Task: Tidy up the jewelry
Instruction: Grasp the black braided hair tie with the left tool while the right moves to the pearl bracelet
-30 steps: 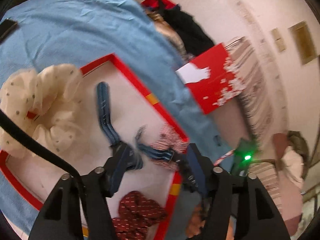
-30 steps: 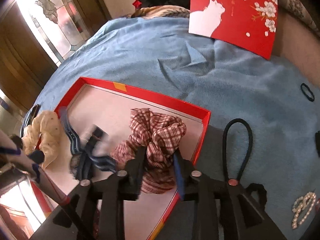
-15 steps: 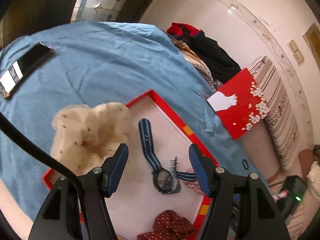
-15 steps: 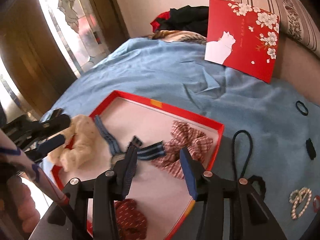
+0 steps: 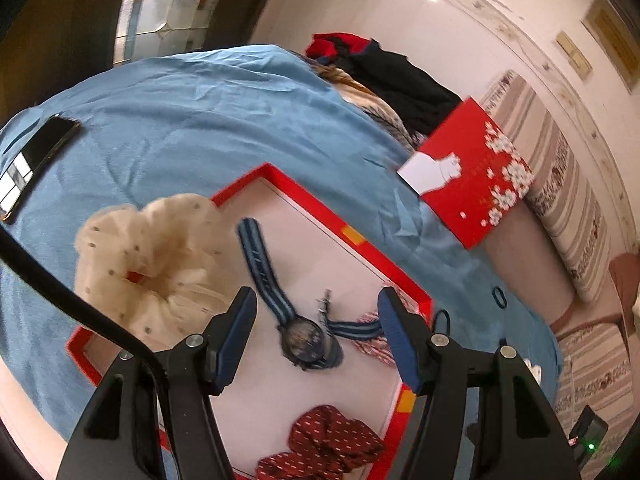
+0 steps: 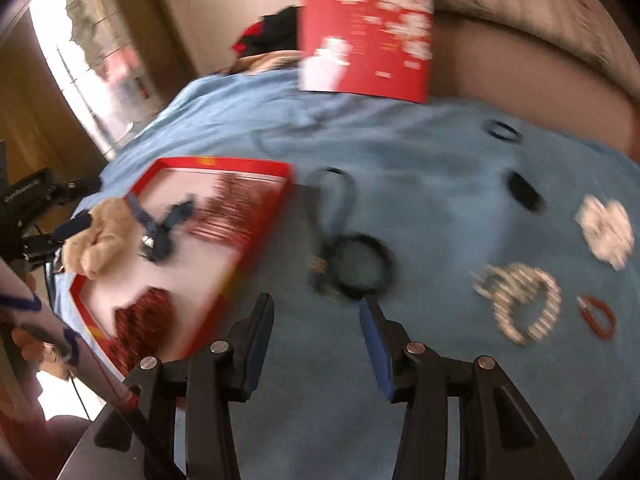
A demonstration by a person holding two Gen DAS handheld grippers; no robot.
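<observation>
- Left wrist view: the left gripper (image 5: 316, 320), at the bottom centre of the frame, has its blue-padded jaws spread wide with nothing between them.
- Beyond those jaws, at frame centre, lies a shallow red-rimmed tray with a white floor (image 5: 308, 196), set on a blue cloth (image 5: 200, 112).
- Inside the tray, a wristwatch with a dark round face and blue striped fabric strap (image 5: 308, 340) lies at centre. A cream dotted scrunchie (image 5: 160, 256) drapes over the tray's left rim, and a dark red dotted scrunchie (image 5: 332, 444) sits at bottom centre.
- Right wrist view, blurred: the right gripper (image 6: 316, 332), at bottom centre, has just been opening; its jaws stand partly apart and empty above the blue cloth.
- Just above its tips lies a black hair tie (image 6: 360, 264). At right are a pearl-studded clip (image 6: 520, 300) and a small red ring (image 6: 596, 316).
- The tray sits at left in this frame.
</observation>
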